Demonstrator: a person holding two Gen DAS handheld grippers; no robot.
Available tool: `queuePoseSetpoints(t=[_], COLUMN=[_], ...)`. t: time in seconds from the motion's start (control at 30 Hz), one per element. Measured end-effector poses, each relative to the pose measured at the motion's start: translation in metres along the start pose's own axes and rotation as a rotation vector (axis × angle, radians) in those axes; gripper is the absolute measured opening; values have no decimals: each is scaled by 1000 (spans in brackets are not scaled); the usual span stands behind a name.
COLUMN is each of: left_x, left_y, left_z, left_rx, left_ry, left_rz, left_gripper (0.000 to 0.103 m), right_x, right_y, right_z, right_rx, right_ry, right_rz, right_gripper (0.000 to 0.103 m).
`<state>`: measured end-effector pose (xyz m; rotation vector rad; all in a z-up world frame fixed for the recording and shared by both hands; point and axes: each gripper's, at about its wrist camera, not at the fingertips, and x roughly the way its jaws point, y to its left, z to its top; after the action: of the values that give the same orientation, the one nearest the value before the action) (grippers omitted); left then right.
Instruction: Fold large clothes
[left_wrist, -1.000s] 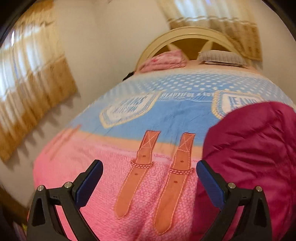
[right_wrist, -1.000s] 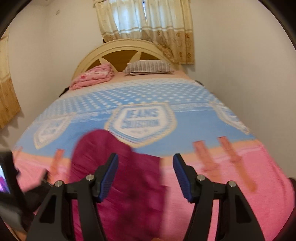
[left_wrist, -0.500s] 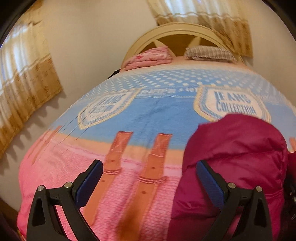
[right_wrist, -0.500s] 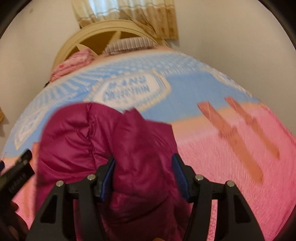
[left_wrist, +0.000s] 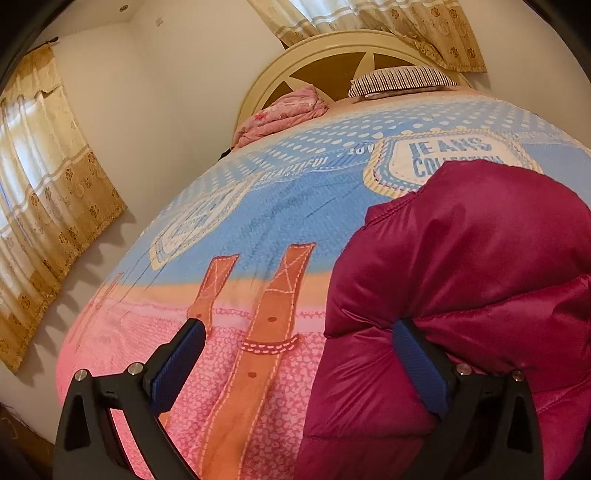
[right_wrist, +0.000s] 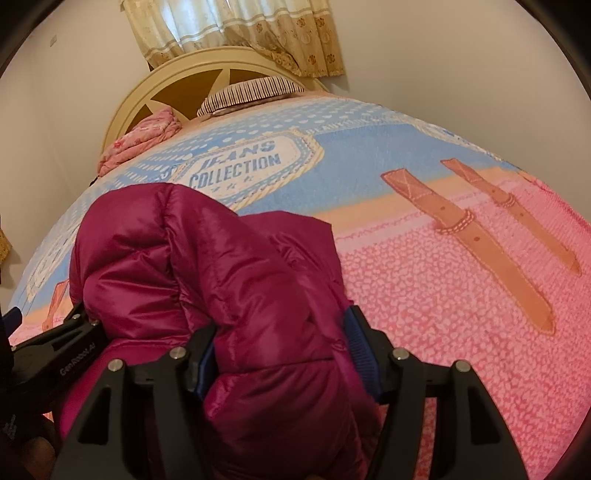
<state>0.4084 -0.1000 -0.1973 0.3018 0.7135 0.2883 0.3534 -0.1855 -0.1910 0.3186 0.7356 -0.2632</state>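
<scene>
A bulky magenta puffer jacket (left_wrist: 461, 280) lies bunched near the foot of the bed. In the left wrist view my left gripper (left_wrist: 299, 362) is wide open; its right finger (left_wrist: 417, 365) touches the jacket's left edge and its left finger (left_wrist: 177, 365) is over the bedspread. In the right wrist view the jacket (right_wrist: 229, 280) fills the lower middle. My right gripper (right_wrist: 284, 354) straddles a thick fold of it, jaws still apart, both pads against the fabric. The left gripper's body (right_wrist: 55, 350) shows at the left edge.
The bed has a blue and pink "Jeans Collection" bedspread (right_wrist: 443, 266). A striped pillow (right_wrist: 251, 92) and a folded pink blanket (right_wrist: 144, 140) lie by the cream headboard (left_wrist: 332, 48). Walls and curtains (left_wrist: 48, 177) flank the bed.
Both grippers have moved down and in toward the jacket. The right gripper has come over a fold and narrowed a little around it. The left finger now touches the jacket's edge.
</scene>
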Motion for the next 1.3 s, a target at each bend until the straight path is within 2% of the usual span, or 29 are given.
queuePoseSetpoints(t=[0.63, 0.7, 0.77, 0.83, 0.9, 1.0, 1.03, 1.1, 1.2, 1.3], left_x=[13, 9, -1, -16, -29, -30, -24, -6, 17, 23], left_y=[-3, -1, 7, 21, 33, 31, 26, 16, 9, 7], left_z=[-5, 0, 7, 17, 30, 42, 44, 41, 35, 26], left_rx=[-2, 22, 17, -40, -110, -119, -103, -81, -83, -105], left_ry=[44, 58, 58, 31, -7, -19, -14, 27, 95, 92], left_rz=[-23, -27, -46, -77, -107, -94, -71, -39, -50, -84], left_gripper=[102, 102, 102, 102, 102, 102, 102, 102, 102, 102], right_x=[12, 8, -8, -27, -52, -61, -56, -31, 11, 29], right_y=[-4, -2, 1, 4, 13, 32, 37, 45, 41, 32], right_z=[-4, -1, 5, 14, 30, 50, 53, 57, 53, 43], right_rx=[20, -6, -36, -47, -60, -91, -112, -130, -133, -120], right_ry=[49, 46, 9, -46, -124, -161, -162, -114, -28, 0], right_rz=[21, 6, -30, -57, -50, -27, -38, -48, -79, -75], right_gripper=[67, 72, 78, 78, 78, 78, 76, 50, 46, 46])
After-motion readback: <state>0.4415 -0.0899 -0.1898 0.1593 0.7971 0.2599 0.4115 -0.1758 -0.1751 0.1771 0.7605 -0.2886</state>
